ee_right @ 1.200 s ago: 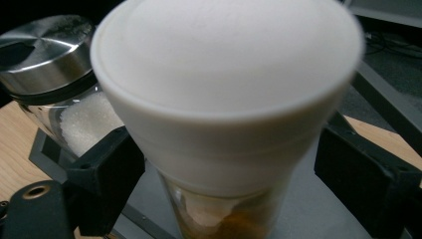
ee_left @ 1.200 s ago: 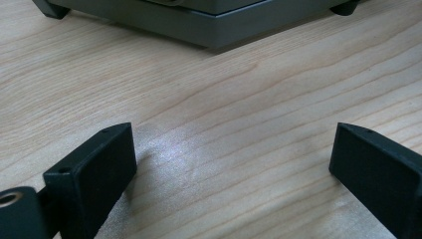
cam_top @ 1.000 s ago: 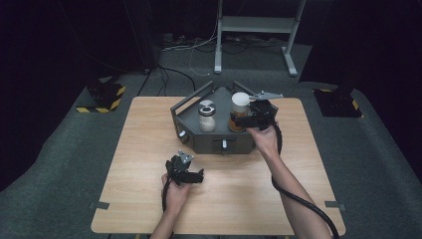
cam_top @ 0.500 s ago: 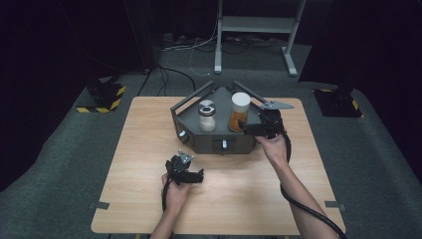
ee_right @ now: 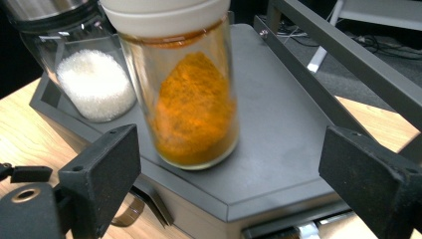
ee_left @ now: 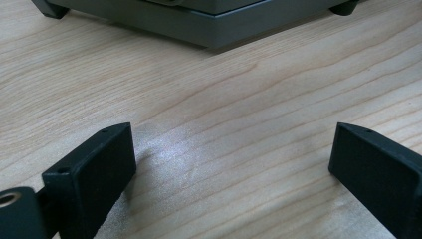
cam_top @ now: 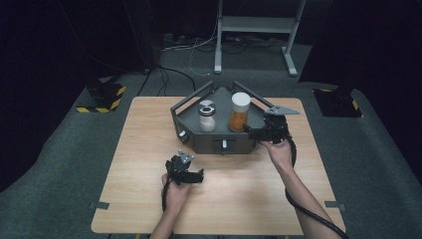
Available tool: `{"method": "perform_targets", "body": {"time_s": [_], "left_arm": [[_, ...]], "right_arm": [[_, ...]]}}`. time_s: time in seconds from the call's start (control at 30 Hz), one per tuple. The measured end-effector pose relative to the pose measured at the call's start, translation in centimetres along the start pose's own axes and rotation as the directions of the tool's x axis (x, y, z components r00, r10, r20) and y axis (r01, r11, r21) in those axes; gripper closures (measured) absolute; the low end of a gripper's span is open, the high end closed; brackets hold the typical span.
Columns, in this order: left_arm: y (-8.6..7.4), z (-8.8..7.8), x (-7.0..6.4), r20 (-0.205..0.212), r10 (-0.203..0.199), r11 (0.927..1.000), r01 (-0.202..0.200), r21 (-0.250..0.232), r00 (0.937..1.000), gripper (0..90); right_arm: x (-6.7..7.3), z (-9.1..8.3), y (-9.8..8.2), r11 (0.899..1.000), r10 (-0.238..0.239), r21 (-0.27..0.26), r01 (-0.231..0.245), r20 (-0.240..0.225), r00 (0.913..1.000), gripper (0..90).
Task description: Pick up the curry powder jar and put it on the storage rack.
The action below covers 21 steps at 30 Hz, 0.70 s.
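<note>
Where the high view begins at its left, the wooden worktop is bare, and the left tongs rest low over it near the person's edge, held in the left hand. Their jaws stand wide apart with nothing between them; the left gripper view shows only wood grain in the gap and the dark base of the tray farther off. Toward the middle, the grey tray sits on the worktop with raised bars along its back edges. On its deck stand two jars, upright and just beside each other: a glass jar of white grains with a metal lid to the left, and a taller jar of orange powder with a white lid to the right. Right of the tray, the right tongs are held level in the right hand, pointing at the orange jar from the tray's right front corner. Their jaws are wide open and empty; in the right gripper view the orange jar stands beyond the jaws, clear of both, with the white-grain jar behind it.
</note>
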<state>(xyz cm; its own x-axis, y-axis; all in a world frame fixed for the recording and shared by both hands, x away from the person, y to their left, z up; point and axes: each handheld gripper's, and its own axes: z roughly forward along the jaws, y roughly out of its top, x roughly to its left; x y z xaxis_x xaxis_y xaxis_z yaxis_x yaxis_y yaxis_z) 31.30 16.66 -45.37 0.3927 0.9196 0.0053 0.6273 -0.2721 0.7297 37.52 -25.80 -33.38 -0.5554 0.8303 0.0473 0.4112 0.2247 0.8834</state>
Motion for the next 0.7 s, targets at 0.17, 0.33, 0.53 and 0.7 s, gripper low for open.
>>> {"method": "perform_targets", "body": {"time_s": [0.17, 0.33, 0.53, 0.7], "left_arm": [[0.0, 0.0, 0.0, 0.001, 0.0, 1.0, 0.0, 0.0, 1.0, 4.5], [0.0, 0.0, 0.0, 0.001, 0.0, 1.0, 0.0, -0.001, 1.0, 4.5], [0.0, 0.0, 0.0, 0.001, 0.0, 1.0, 0.0, -0.001, 1.0, 4.5], [0.0, 0.0, 0.0, 0.001, -0.001, 1.0, 0.001, -0.001, 1.0, 4.5]], "right_arm": [[-0.3, -0.6, -0.6, 1.0, -0.001, -0.004, 0.001, 0.001, 1.0, 9.1], [-0.4, -1.1, -1.0, 1.0, -0.014, -0.001, 0.014, 0.009, 0.9999, 9.1], [-0.9, -1.7, -1.9, 1.0, -0.016, 0.001, 0.016, 0.011, 0.9998, 9.5], [-1.3, -2.0, -2.6, 1.0, -0.008, 0.004, 0.008, 0.01, 0.9999, 9.6]]}}
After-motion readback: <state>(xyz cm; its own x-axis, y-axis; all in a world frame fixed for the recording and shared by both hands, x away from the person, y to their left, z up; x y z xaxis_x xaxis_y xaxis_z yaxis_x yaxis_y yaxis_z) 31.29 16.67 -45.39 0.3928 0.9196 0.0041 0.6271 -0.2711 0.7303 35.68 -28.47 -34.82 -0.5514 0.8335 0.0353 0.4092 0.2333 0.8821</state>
